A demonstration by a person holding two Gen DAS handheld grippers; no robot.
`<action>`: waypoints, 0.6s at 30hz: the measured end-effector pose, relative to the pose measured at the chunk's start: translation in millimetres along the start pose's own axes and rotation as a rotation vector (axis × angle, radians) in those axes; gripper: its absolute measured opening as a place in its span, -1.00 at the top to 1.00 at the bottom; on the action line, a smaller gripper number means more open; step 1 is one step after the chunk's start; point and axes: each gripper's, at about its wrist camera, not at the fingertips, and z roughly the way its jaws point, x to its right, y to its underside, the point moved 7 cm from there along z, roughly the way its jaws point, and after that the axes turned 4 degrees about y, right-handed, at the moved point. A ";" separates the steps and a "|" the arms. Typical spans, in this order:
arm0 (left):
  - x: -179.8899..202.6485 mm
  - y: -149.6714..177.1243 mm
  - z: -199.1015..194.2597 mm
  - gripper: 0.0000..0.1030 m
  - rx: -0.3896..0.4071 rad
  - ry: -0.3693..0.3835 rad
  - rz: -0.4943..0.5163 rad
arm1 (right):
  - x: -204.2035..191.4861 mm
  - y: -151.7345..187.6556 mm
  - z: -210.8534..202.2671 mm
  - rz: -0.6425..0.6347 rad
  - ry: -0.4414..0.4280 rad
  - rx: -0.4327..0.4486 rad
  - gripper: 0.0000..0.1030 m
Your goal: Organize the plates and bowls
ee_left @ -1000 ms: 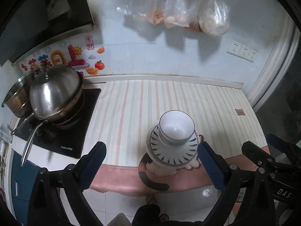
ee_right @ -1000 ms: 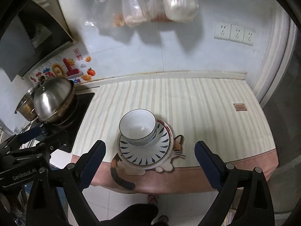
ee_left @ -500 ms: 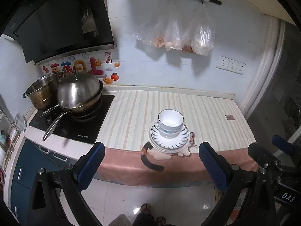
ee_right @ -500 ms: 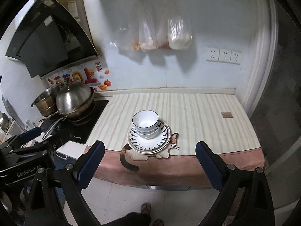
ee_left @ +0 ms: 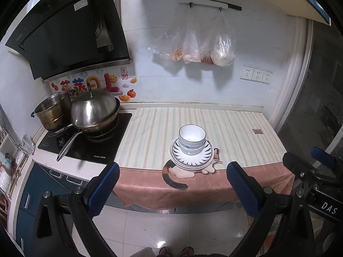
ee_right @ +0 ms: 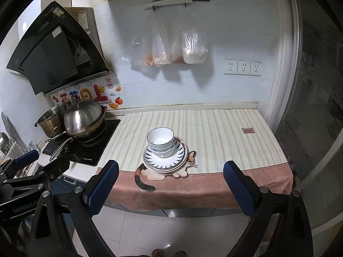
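— Where did we stand with the crockery just then?

— We had the bowls (ee_left: 192,138) nested and sitting on the stack of plates (ee_left: 191,157), the whole pile resting on the striped cloth (ee_left: 233,132) near the counter's front edge, over the cat print. Nothing else of the task's lay loose on the cloth, so we judged the sorting as good as done.

— And our grippers?

— We held both well back from the counter, over the floor. The left gripper (ee_left: 171,189) had its jaws spread wide and empty; the right gripper (ee_right: 170,187) was the same, wide and holding nothing.

— Which way did the pile lie from us?

— Straight ahead and beyond both pairs of jaws. From the left it sat slightly right of the midline; from the right, slightly left. So it lay between our two hands, neither clearly nearer. The stack is round, so no long axis mattered; any further reach would have meant going forward over the cloth's pink hem.
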 end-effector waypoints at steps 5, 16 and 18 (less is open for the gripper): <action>-2.3 0.4 -1.4 -0.99 0.000 0.009 0.001 | -1.8 -5.8 0.7 -0.004 0.010 0.008 -0.94; -5.6 -0.6 0.5 -0.99 -0.006 0.018 0.015 | -5.9 -5.3 -1.6 -0.002 0.027 0.009 -0.95; -7.0 -0.4 -0.3 -0.99 -0.008 0.025 0.018 | -8.9 -2.7 -2.5 0.000 0.031 0.005 -0.95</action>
